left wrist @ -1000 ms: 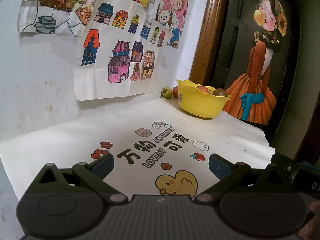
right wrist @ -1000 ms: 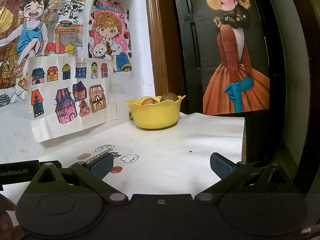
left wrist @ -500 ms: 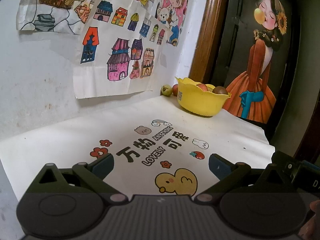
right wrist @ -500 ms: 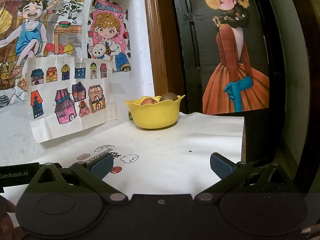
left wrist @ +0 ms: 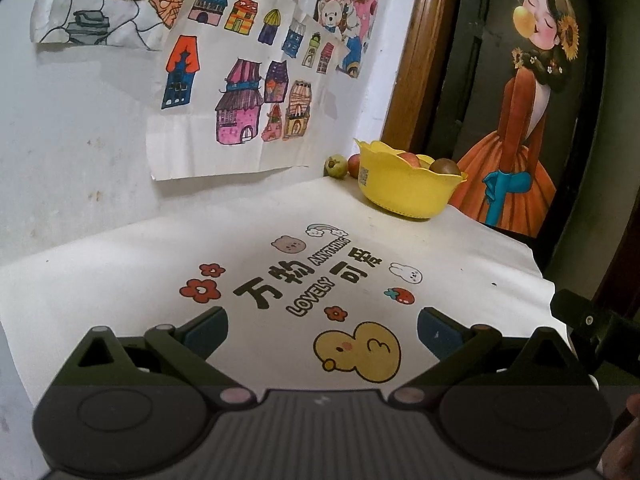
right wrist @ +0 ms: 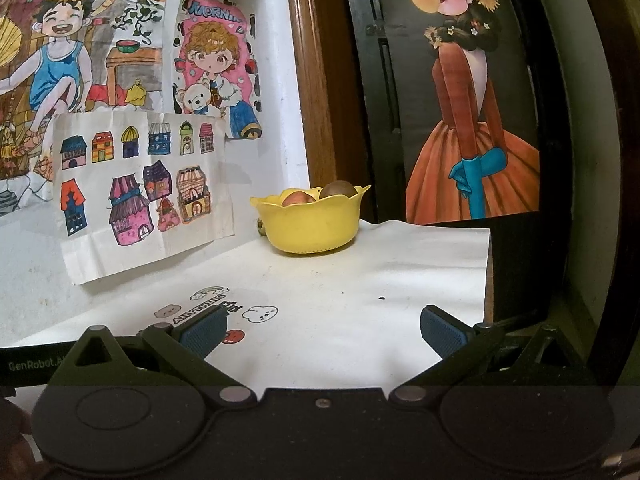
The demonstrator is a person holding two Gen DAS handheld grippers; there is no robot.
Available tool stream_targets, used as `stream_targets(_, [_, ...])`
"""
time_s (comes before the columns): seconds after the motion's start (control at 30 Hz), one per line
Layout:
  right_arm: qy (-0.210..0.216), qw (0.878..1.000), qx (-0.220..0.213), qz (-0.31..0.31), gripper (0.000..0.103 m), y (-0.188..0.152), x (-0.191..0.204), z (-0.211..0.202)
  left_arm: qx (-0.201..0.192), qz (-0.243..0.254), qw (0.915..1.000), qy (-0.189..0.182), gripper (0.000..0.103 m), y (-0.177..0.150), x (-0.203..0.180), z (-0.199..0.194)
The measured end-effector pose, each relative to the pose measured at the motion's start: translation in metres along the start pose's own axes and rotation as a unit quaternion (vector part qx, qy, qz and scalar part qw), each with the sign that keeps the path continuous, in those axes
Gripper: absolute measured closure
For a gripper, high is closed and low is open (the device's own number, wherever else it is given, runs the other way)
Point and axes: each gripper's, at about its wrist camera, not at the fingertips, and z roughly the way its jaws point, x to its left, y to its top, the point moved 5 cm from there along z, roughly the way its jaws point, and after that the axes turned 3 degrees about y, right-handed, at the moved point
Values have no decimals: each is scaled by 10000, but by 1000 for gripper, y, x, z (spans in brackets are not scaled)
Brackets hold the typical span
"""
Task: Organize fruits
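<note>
We have the left tool (left wrist: 322, 334) spread wide, nothing between its blue pads, hovering over the near part of the white printed paper-covered worktop (left wrist: 248, 240). Right tool (right wrist: 323, 330) likewise wide apart and empty. Far right corner: scalloped yellow plastic bowl (left wrist: 404, 188) holding a red apple (left wrist: 408, 158) and a brown round fruit (left wrist: 444, 167). Just left of the bowl, by the wall: a small green fruit (left wrist: 336, 165) and a reddish fruit (left wrist: 353, 165).

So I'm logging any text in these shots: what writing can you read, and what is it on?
"万物可爱", "LOVELY", "ANYTHING": table cover.
"MORNIN...", cut off: pink poster.
"GenRobot.A...", cut off: left claw's body, seen from the right wrist.
Sticker on yellow bowl: too small to read.
</note>
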Motion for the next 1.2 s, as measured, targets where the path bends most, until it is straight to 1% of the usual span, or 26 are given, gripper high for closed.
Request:
stream_targets(0.67, [-19,10000,7,27,1,0,-1,0,25,9,10000,-7,0,-1,-1,1])
stream_targets(0.77, [-22,10000,9,29,1,0,-1,0,139,20,9999,11,0,-3,-2,3])
stream_targets(0.93, [-34,10000,23,41,1,0,-1,0,342,-46,9994,-80,0,-6,-2,7])
stream_targets(1.2, [-47,10000,47,56,1,-1,-2,1,351,-30,9993,-104,0,-7,-2,8])
